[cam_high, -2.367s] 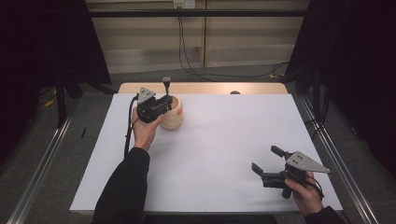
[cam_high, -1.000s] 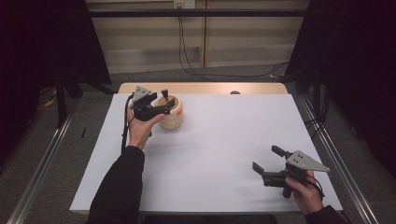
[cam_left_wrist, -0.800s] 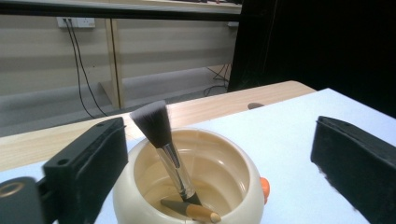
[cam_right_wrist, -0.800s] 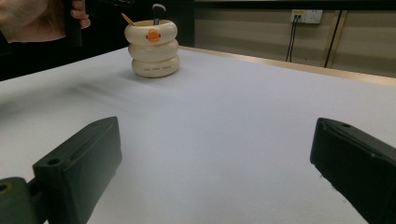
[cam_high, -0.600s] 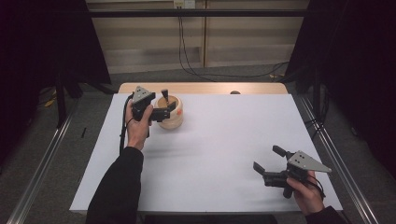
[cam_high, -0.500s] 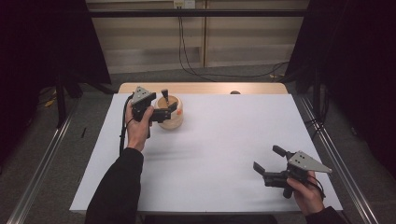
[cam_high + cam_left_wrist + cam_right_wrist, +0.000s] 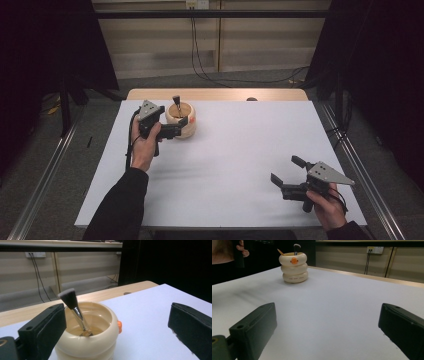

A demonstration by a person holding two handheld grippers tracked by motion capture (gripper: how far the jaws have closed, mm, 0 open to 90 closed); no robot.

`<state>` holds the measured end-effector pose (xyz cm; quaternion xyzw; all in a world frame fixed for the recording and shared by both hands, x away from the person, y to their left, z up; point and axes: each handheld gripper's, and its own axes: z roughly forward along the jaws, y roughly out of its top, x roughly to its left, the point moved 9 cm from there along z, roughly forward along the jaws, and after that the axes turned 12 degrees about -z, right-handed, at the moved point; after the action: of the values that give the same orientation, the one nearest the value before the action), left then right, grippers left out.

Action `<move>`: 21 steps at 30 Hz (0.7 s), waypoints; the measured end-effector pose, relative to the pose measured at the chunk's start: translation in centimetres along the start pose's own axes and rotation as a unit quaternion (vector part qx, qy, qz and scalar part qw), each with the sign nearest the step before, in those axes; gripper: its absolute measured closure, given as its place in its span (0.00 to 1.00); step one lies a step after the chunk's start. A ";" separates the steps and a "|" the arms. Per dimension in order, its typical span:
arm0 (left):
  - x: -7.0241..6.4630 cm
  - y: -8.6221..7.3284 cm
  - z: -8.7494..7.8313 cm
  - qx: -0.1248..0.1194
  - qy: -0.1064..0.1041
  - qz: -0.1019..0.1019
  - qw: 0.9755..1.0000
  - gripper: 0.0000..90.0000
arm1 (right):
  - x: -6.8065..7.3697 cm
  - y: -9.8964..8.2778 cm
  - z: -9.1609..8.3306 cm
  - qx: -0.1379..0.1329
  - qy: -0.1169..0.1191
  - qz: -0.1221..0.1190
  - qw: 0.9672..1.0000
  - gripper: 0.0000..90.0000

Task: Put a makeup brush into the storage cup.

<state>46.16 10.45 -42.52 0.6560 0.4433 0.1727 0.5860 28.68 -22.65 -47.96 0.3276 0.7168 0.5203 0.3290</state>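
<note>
Between the wide-apart jaws of the left gripper (image 7: 176, 128), which have just been opening with nothing clamped, stands a cream ringed holder (image 7: 87, 338) at the white table's (image 7: 240, 150) far left, a makeup brush (image 7: 75, 310) leaning inside it. That brush looks light, its metal ferrule slippery and bristles soft, so the stiff upper stem seems the best hold. The right gripper (image 7: 290, 176) rests open, well apart at the near right.

**Hidden and cut-off parts**

In the left gripper view the cream holder (image 7: 87, 340) runs off the bottom edge — its base is unseen — and the brush (image 7: 75, 312) handle's lower end is hidden inside. In the right gripper view, upper left, the holder's small lettering is too small to read, and a hand (image 7: 227, 251) is cropped.
</note>
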 end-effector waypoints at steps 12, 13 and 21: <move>-0.8 -0.8 -3.0 -0.004 -0.002 -0.006 1.000 0.01 | 0.1 0.0 -0.1 0.001 -0.002 -0.002 1.000 0.02; -0.7 -0.8 -3.2 -0.006 -0.002 -0.008 1.000 0.01 | 0.1 0.0 -0.1 0.001 -0.001 -0.003 1.000 0.02; -0.6 -1.7 -4.9 -0.022 0.020 0.012 0.999 0.01 | 0.1 0.0 -0.1 0.002 0.000 -0.002 1.000 0.02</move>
<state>41.53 12.91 -42.63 0.6448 0.4432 0.2027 0.5888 28.58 -22.66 -47.98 0.3268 0.7186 0.5178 0.3298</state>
